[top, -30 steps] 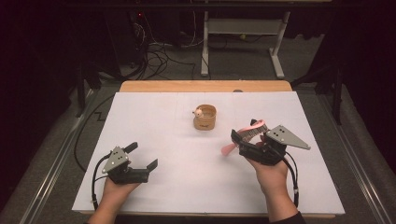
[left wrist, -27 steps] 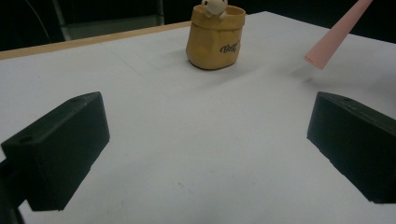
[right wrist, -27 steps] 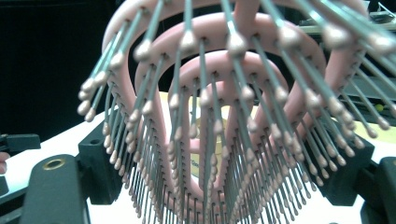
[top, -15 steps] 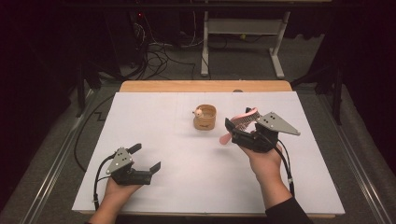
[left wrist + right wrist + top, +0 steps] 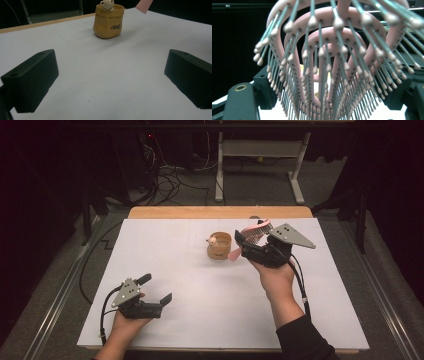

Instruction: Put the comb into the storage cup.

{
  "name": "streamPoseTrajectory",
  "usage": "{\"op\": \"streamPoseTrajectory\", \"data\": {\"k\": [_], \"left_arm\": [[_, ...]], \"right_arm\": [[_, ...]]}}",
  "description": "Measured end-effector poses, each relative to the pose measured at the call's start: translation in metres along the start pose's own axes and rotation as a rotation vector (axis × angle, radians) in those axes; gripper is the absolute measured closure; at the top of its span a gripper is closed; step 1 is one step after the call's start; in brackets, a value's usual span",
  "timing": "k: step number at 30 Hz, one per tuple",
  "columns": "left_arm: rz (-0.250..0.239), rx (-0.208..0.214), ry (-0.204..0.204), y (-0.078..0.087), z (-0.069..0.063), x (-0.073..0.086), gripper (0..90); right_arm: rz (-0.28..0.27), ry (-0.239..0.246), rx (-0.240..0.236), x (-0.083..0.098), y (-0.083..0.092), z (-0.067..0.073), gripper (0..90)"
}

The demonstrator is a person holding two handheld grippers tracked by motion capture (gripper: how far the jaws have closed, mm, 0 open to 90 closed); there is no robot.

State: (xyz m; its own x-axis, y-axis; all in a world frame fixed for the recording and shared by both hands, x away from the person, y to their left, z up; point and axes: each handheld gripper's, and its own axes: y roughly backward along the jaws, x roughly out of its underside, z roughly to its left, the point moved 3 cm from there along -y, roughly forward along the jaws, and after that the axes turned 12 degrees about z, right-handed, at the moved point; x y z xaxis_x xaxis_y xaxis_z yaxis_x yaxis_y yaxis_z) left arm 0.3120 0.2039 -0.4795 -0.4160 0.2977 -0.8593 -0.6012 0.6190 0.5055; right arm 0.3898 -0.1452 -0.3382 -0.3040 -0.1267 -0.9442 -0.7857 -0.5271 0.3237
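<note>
My right gripper is shut on a pink hairbrush and holds it above the table, just right of a small tan pouch-shaped cup with a little bear figure at its rim. The brush's handle end points down-left toward the cup. In the right gripper view the pink hairbrush with its grey bristles sits close before the camera between the jaws. My left gripper rests open near the table's front left, nothing between its fingers. In the left gripper view the cup stands far ahead.
A white sheet covers the table, with a wooden edge at the back. Behind it are cables on the floor and a white metal stand. Dark railings run along both sides.
My right hand has lifted the hairbrush and carried it up and to the left, closer to the cup. The left gripper has stayed where it was.
</note>
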Motion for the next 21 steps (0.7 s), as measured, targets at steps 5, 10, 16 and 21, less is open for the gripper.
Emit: {"op": "streamPoseTrajectory", "data": {"k": [5,10,16,21], "left_arm": [[-0.003,0.005,-0.001,0.000,-0.001,0.000,0.0],[-0.003,0.002,-0.005,-0.001,-0.002,0.000,0.0],[0.000,0.003,-0.015,-0.002,-0.003,-0.001,0.0],[-0.001,0.004,-0.021,-0.002,-0.003,-0.001,0.0]], "right_arm": [[-0.006,-0.006,0.005,-0.007,-0.005,-0.001,20.3],[-0.021,-0.011,0.014,-0.016,-0.011,-0.003,20.3],[-0.035,-0.012,0.023,-0.028,-0.020,-0.004,20.3],[-0.037,-0.008,0.037,-0.033,-0.031,-0.004,20.2]]}}
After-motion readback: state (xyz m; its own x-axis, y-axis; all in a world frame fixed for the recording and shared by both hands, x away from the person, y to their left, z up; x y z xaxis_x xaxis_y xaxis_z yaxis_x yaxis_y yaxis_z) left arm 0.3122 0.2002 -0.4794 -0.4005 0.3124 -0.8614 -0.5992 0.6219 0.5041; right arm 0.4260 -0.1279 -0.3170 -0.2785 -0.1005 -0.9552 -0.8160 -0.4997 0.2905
